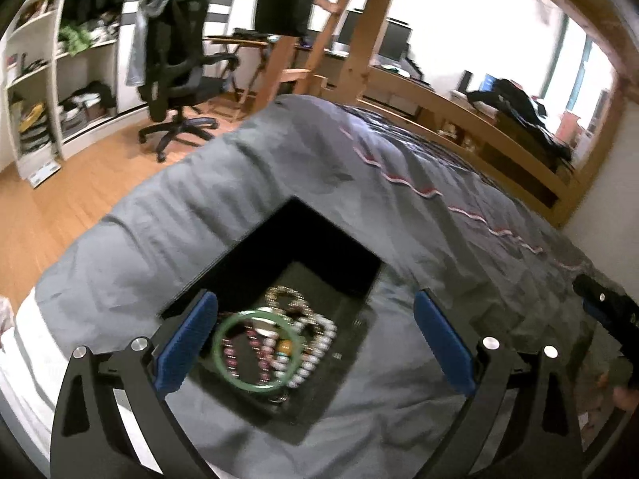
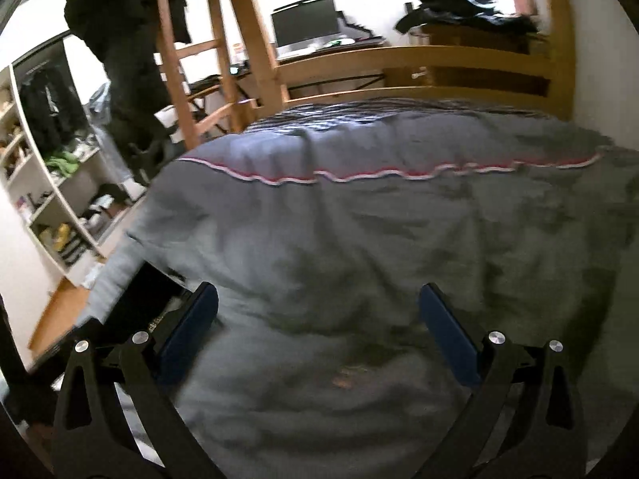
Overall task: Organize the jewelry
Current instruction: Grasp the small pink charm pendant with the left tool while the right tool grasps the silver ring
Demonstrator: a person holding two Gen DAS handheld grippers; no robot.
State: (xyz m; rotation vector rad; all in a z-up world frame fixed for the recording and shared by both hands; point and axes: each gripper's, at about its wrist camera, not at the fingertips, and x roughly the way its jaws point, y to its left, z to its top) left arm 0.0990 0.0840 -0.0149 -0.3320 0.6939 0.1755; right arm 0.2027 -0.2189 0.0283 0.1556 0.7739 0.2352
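Right under my left claw (image 1: 315, 343) sits the big gray blanket (image 1: 419, 207), spread over the whole bed with a thin red and white stripe (image 1: 399, 183) running across it. My left claw is open as wide as it goes and has hold of nothing; its two blue pads (image 1: 443, 343) stand far apart. On the blanket lies a black jewelry box (image 1: 303, 239) with its lid up, and the box shows between and just past my pads. Inside the box I see a heap of jewelry: a green bangle (image 1: 255, 349) on top, a string of white beads (image 1: 315, 351) curling beside it, and some gold chain (image 1: 285, 295) behind them. My right claw (image 2: 319, 339) is open wide too, with only gray blanket between its pads and nothing held. From the right wrist view, a dark corner of the box (image 2: 139, 299) peeks in at the left edge, beside my left pad there. That picture is blurry, so I cannot tell what the small brownish spot on the blanket near the bottom is. Past the bed stands a black office chair (image 1: 175, 72) on the wood floor.
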